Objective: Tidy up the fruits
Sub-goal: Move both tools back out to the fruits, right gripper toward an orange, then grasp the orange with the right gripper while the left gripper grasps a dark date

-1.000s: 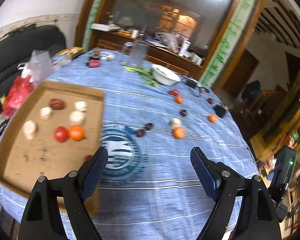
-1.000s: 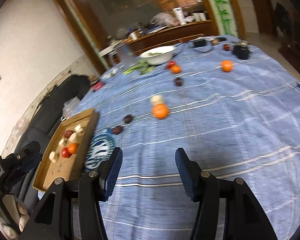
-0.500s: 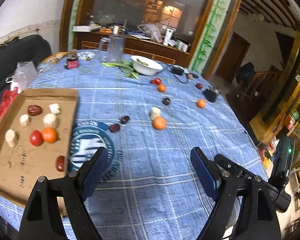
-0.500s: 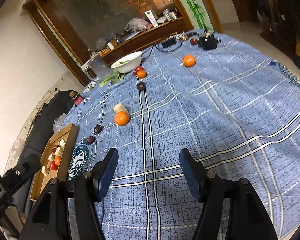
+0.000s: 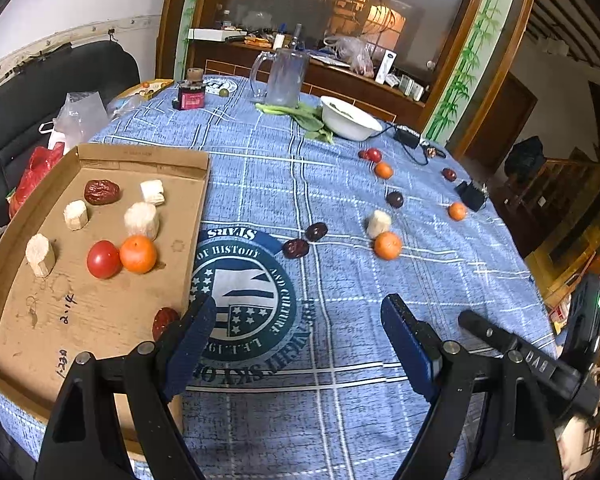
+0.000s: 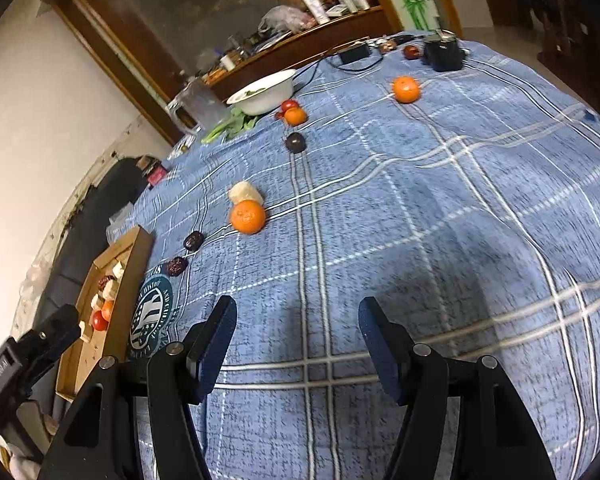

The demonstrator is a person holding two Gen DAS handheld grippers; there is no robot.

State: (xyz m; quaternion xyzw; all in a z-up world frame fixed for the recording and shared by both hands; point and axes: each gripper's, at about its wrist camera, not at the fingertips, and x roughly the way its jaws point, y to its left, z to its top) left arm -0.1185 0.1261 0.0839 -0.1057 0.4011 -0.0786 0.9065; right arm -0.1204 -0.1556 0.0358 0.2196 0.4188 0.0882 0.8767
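Item: round orange tangerine (image 6: 247,216) on blue plaid tablecloth (image 6: 440,200), touching pale cut chunk (image 6: 245,192) behind it. Lies ahead and left of right gripper (image 6: 296,336), jaws spread, empty. Left gripper (image 5: 296,334), also spread and empty, hangs beside shallow brown cardboard tray (image 5: 148,160); likely right hand's pick.

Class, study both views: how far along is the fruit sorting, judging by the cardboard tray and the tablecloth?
Done: the cardboard tray holds a tomato, a tangerine, dates and pale chunks. In hand: nothing; left claw and right claw are open and empty. Left: loose tangerine, two dates and farther fruit on the tablecloth.
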